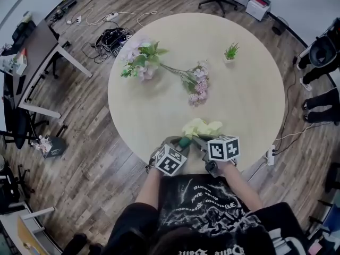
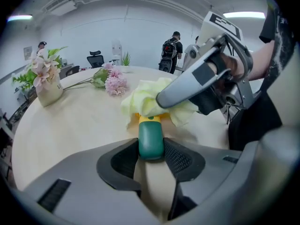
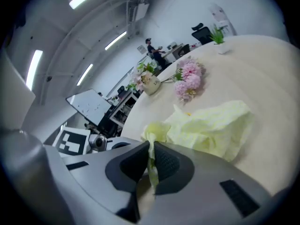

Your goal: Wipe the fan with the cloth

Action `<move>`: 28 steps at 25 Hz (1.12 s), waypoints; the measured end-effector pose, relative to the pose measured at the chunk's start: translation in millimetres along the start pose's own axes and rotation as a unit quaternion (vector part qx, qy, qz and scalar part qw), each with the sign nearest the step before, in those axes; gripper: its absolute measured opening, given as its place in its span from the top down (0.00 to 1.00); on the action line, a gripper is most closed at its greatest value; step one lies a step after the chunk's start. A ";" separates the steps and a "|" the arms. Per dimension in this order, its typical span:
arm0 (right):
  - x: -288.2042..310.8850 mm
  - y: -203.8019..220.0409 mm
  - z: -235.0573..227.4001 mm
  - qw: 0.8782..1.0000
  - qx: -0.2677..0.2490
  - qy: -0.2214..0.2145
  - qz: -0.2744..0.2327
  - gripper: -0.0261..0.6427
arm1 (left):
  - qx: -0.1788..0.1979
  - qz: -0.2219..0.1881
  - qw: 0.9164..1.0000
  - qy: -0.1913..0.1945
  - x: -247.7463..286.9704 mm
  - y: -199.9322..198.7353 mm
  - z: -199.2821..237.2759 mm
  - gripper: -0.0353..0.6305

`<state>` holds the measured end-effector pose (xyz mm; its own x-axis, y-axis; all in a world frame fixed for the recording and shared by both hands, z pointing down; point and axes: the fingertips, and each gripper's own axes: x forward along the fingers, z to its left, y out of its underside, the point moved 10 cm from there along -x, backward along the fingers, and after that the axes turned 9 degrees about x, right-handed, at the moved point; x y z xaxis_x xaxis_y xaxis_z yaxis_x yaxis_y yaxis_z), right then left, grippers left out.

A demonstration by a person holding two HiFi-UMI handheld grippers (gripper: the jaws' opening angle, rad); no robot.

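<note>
Seen from the head view, two hand-held grippers meet at the lower centre of the frame, at the near edge of a round pale table point(image 1: 249, 89).

The left gripper point(image 2: 151, 156) has its two dark pads pressed on the green handle of a small fan point(image 2: 150, 139). The handle's long axis runs straight up the frame from the jaws, along the line the gripper points. A yellow collar shows at its far end. Beyond that, the fan's head is hidden under a crumpled pale yellow cloth point(image 2: 147, 100), which lies bunched on the table just above the handle.

The right gripper point(image 3: 151, 161) has its jaws drawn close together, pinching a fold of the same cloth. The rest of the fabric spreads toward the right of its frame. In the left gripper view, this gripper reaches in from the upper right, with one grey finger lying across the top of the cloth.

The cloth and the fan's head lie in the same spot, directly ahead of the left jaws. The right gripper holds the cloth, so it is likely the one to do the rubbing. Any stroke would probably run along or across the handle's line while the left gripper steadies the fan.
</note>
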<state>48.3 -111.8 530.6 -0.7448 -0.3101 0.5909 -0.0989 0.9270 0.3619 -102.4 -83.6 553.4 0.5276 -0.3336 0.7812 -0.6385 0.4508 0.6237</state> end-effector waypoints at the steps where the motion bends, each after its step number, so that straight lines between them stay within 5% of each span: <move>1: -4.8 0.8 -6.0 0.999 0.033 -0.003 -0.010 0.92 | 0.000 0.000 1.000 0.000 0.4 -0.3 -0.5 0.66; 4: -16.6 3.1 -18.7 0.997 0.077 0.014 -0.030 0.92 | 0.002 -0.002 1.000 -0.001 -0.8 -0.6 -0.2 0.66; 12: -27.5 -18.1 -22.1 0.995 0.017 0.056 -0.086 0.92 | 0.037 0.008 0.999 0.007 -1.5 0.0 0.7 0.66; 21: 0.3 -44.8 -13.0 0.993 -0.044 0.094 -0.054 0.92 | 0.045 0.008 0.999 0.012 0.8 -0.2 1.4 0.66; 28: 21.5 -37.3 11.5 0.993 -0.102 0.060 0.016 0.92 | 0.046 0.001 0.999 0.011 -2.0 2.6 1.6 0.66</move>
<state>28.4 -150.6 521.5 -0.6600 -0.3154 0.6818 0.0691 0.8783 0.4732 -106.0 -83.1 553.5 0.5372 -0.3142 0.7828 -0.6881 0.3734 0.6221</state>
